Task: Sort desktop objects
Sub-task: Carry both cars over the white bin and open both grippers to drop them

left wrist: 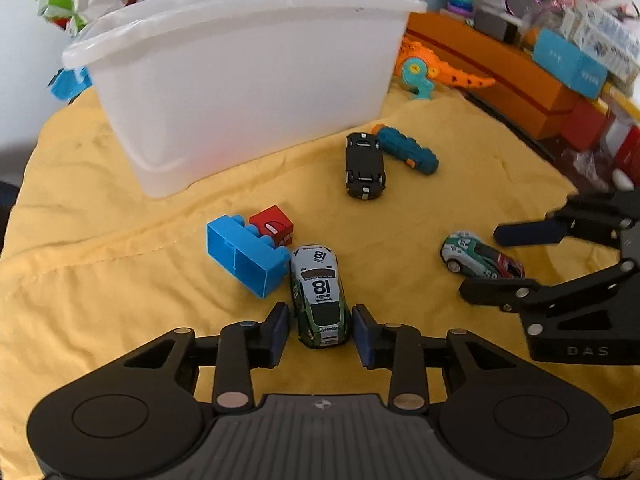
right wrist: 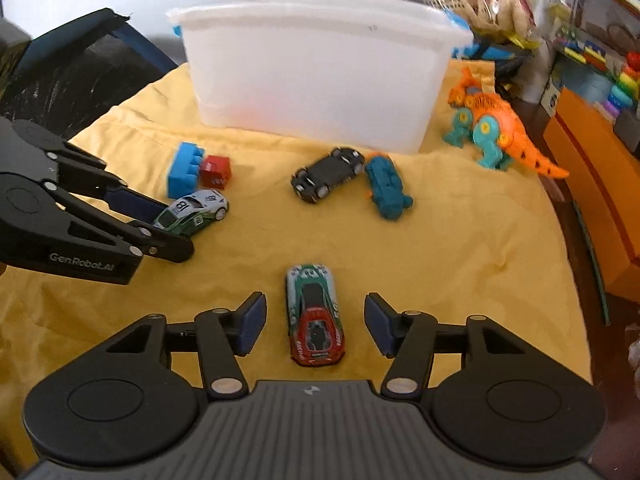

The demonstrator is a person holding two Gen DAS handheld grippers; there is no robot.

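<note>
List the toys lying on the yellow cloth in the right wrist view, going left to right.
Blue brick → red cube → number 18 car → red-and-green car → overturned black car → teal toy → orange dinosaur.

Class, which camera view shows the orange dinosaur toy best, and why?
The right wrist view: the orange dinosaur toy stands in full, head to tail. The left wrist view shows it partly hidden behind the white bin.
</note>
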